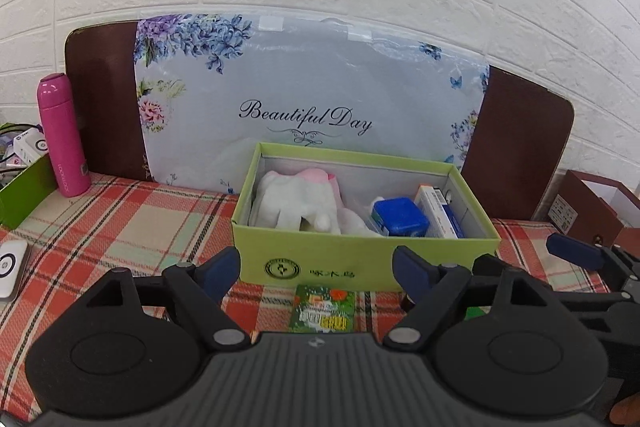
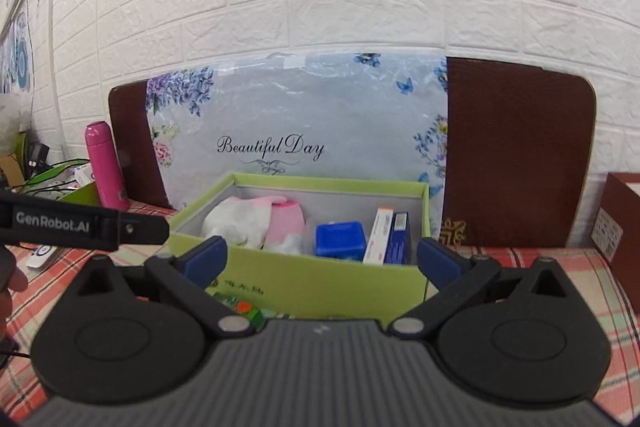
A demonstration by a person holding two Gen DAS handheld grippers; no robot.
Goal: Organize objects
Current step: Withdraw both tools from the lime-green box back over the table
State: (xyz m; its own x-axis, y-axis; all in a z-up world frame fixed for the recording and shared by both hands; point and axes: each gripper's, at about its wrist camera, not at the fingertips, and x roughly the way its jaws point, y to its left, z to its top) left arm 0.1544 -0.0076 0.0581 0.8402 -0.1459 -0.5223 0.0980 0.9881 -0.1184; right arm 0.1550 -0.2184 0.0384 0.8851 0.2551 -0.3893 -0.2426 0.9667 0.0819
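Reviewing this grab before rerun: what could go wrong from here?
1. The green packet lies flat against the box front; the open left gripper may bump the box while reaching for it.
2. The right gripper, also open, sits close alongside; the two could collide.

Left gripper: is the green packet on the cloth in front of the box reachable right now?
Probably yes. The green packet lies flat on the tablecloth just ahead of the left gripper, whose jaws are open and empty. The green box stands close behind, limiting forward travel.
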